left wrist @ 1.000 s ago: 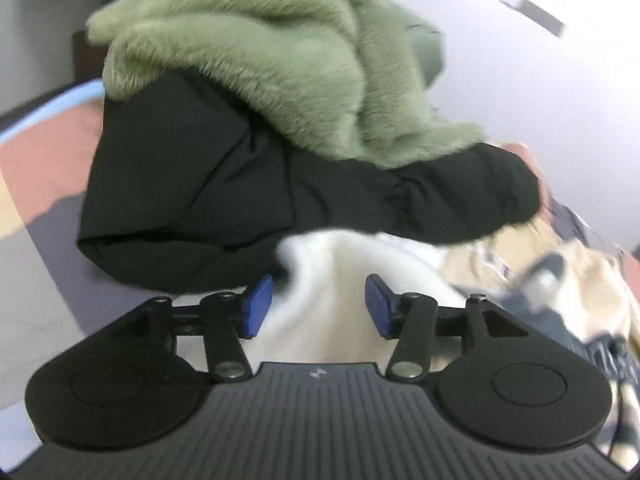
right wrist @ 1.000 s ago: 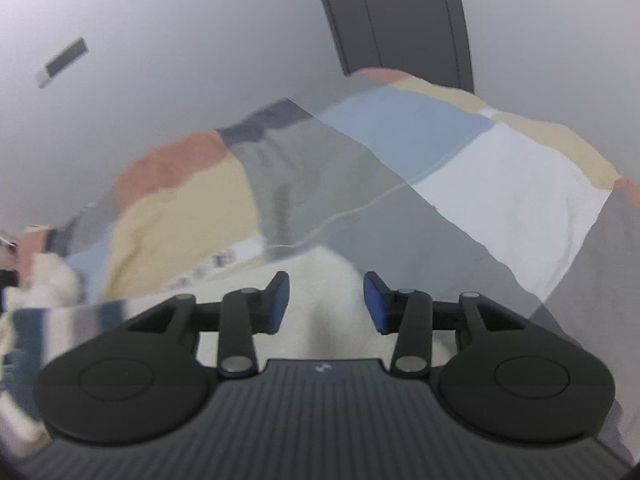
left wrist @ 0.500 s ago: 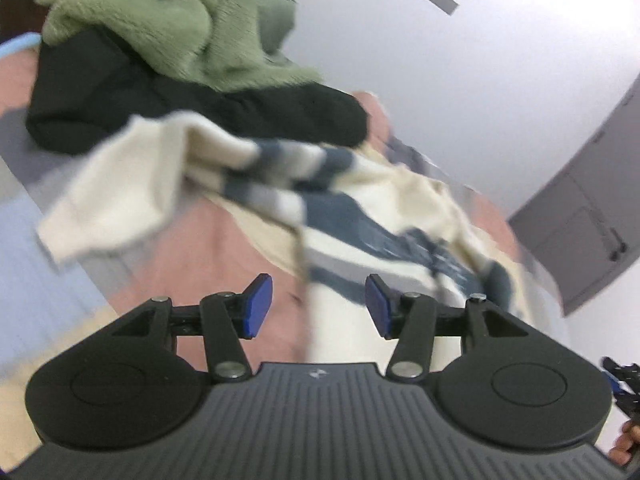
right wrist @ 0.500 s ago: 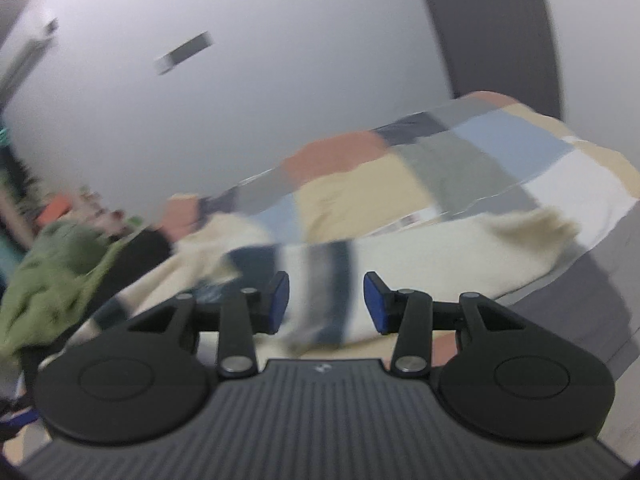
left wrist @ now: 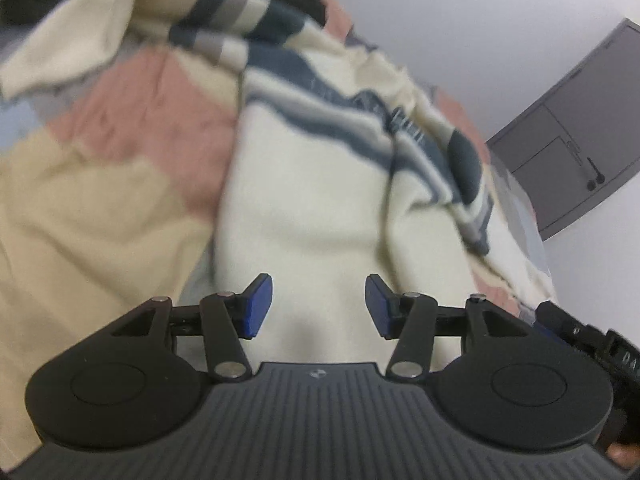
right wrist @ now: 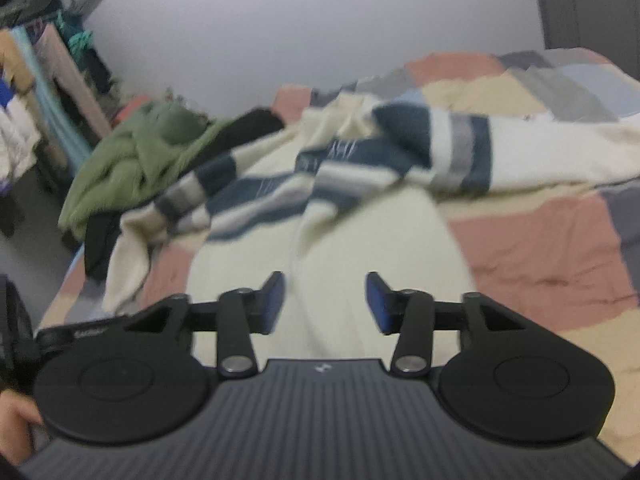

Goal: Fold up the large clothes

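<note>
A cream sweater with navy and grey stripes [left wrist: 320, 184] lies spread on the bed, also seen in the right wrist view [right wrist: 332, 208]. Its sleeves run out to both sides. My left gripper [left wrist: 319, 306] is open, with the cream lower part of the sweater showing between and beyond its blue pads. My right gripper [right wrist: 323, 303] is open too, over the same cream lower part. Neither holds cloth. Both views are blurred.
The bed has a patchwork cover [right wrist: 540, 240] in pink, beige and grey. A green fleece [right wrist: 132, 160] and a black garment [right wrist: 260, 122] are piled at the bed's far left. A clothes rack [right wrist: 36, 92] stands by the wall. A grey door [left wrist: 576, 168] is at the right.
Both grippers have pulled back toward the sweater's lower part. The sweater, bunched near the pile a second ago, now lies spread out across the bed. Jaws stayed open.
</note>
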A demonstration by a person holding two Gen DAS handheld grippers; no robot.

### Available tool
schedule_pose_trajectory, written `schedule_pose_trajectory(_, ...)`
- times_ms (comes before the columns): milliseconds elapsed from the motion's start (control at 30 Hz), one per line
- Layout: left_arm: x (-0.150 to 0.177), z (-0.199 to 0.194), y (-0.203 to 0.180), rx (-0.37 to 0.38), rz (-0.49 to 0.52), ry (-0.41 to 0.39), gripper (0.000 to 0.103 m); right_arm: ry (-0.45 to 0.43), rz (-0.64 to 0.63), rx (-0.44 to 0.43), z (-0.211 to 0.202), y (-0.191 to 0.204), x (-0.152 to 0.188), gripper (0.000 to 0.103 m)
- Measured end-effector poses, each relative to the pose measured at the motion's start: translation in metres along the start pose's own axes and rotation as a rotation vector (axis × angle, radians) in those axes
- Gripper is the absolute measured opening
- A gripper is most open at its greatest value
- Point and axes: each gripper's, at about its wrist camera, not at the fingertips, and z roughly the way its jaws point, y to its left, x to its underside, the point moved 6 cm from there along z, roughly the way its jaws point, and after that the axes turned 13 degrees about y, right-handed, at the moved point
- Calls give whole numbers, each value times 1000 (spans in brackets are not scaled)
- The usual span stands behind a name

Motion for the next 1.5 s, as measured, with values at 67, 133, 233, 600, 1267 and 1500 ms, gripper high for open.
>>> schedule_pose_trajectory(67,2,8,8,14,-15,15,57,8,-46,-6,8,4,10,56)
schedule_pose_trajectory(133,2,8,14,19,-23,9,57,33,-82,9,20,5,17,56)
schedule_pose_trajectory(233,-1,8,23,8,-51,-9,59,82,-120,-5,37,5,27,56)
schedule_pose_trajectory(600,4,43,37,-5,-118,47,63,135,-304,122,77,5,41,64)
schedule_pose_trajectory(1267,-1,4,5,190,-37,-62,14,-121,-177,94,1,-18,8,11)
schedule_pose_trajectory(1500,-34,-102,23,254,-60,-164,13,-234,-79,77,-76,-55,-15,11)
